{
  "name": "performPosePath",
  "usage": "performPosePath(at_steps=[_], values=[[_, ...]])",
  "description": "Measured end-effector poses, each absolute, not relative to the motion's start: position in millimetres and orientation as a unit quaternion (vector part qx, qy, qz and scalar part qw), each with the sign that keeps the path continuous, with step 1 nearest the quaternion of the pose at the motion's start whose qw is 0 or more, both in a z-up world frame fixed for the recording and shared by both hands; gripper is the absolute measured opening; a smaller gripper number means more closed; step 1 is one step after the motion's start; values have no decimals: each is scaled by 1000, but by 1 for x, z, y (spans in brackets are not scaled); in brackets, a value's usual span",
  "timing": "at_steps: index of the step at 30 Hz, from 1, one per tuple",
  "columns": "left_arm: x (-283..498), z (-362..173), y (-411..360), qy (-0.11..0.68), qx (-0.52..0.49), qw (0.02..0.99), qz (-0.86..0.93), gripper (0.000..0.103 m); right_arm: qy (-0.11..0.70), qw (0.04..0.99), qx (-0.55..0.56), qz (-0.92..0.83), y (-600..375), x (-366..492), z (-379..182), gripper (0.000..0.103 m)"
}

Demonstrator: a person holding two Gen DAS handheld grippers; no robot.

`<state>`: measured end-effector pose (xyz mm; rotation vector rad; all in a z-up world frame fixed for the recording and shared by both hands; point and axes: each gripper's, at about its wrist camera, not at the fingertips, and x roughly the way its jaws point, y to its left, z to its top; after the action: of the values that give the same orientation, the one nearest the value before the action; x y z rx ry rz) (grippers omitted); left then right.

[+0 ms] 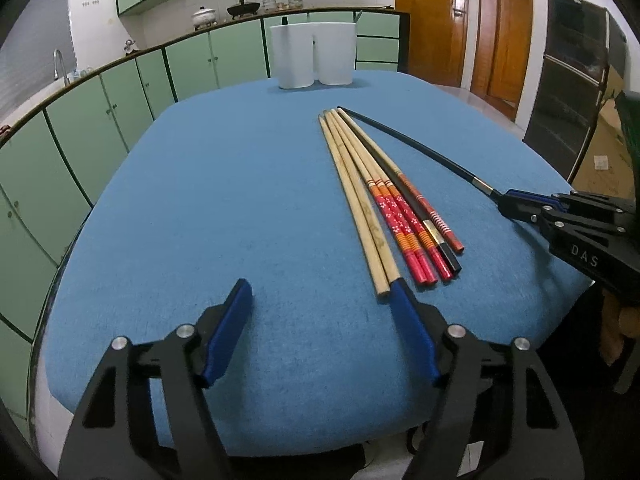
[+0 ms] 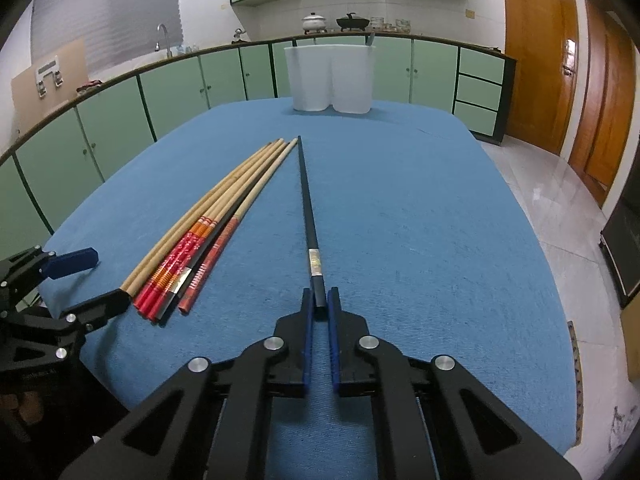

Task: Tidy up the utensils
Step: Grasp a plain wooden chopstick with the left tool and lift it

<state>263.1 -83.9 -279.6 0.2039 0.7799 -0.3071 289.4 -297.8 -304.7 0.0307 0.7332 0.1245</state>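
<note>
Several chopsticks [image 1: 384, 200], plain wood, red-patterned and black, lie side by side on the blue table [image 1: 224, 208]. My left gripper [image 1: 322, 292] is open and low over the table, its right finger touching the near ends of the wooden chopsticks. My right gripper [image 2: 320, 300] is shut on the handle end of a black chopstick [image 2: 306, 196], which points at the far white holder [image 2: 330, 80]. The same black chopstick [image 1: 408, 144] shows in the left wrist view, held by the right gripper [image 1: 500, 196]. The chopstick bundle [image 2: 212, 224] lies left of it.
The white two-compartment holder [image 1: 314, 54] stands at the table's far edge, with something dark sticking out of it. Green kitchen cabinets [image 1: 100, 120] curve behind the table. Wooden doors [image 2: 560, 68] and a tiled floor lie to the right.
</note>
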Motion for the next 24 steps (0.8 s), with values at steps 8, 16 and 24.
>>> performPosePath(at_steps=[8,16,24], values=[[267,-282,-89,371,95,911,-150,62,357,932,13,56,-295,292,-304,8],[276,-281,-78,361,39,924,-122,8,346,938,14,27,-290,289,-305,8],[276,-279,-63,361,39,930,-64,9,342,940,6,-13,-286,280,-304,9]])
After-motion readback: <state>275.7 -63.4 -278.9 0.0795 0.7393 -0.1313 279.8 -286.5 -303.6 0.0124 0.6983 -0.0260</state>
